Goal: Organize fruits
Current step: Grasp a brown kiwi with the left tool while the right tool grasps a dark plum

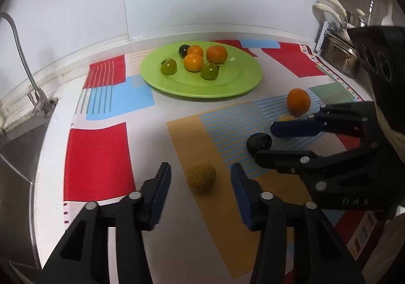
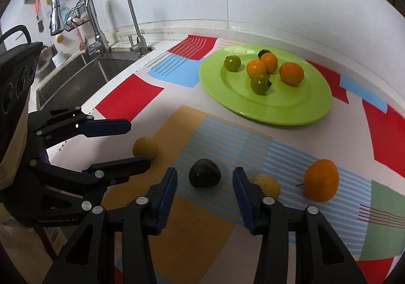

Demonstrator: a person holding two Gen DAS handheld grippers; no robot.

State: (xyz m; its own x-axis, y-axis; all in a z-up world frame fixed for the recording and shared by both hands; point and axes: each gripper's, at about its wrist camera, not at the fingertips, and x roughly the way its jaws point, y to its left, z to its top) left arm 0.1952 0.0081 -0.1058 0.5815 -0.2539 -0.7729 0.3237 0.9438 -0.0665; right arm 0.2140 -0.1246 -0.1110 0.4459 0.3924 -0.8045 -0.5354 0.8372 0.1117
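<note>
My left gripper [image 1: 200, 177] stands wide, holding nothing; the yellow-brown fruit [image 1: 201, 177] lies on the mat [image 1: 98, 157] between its pads, untouched. My right gripper [image 2: 204, 180] is equally wide around the dark fruit [image 2: 204, 173], with clear gaps on both sides. A loose orange [image 2: 321, 180] sits to the right. The green plate [image 1: 240, 81], well ahead, carries six fruits.

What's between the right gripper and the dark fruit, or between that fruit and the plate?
Nothing visible. The right gripper is open with the dark fruit just ahead, between its fingers. From there to the plate lies only bare mat; the other loose fruits sit off to the sides.
</note>
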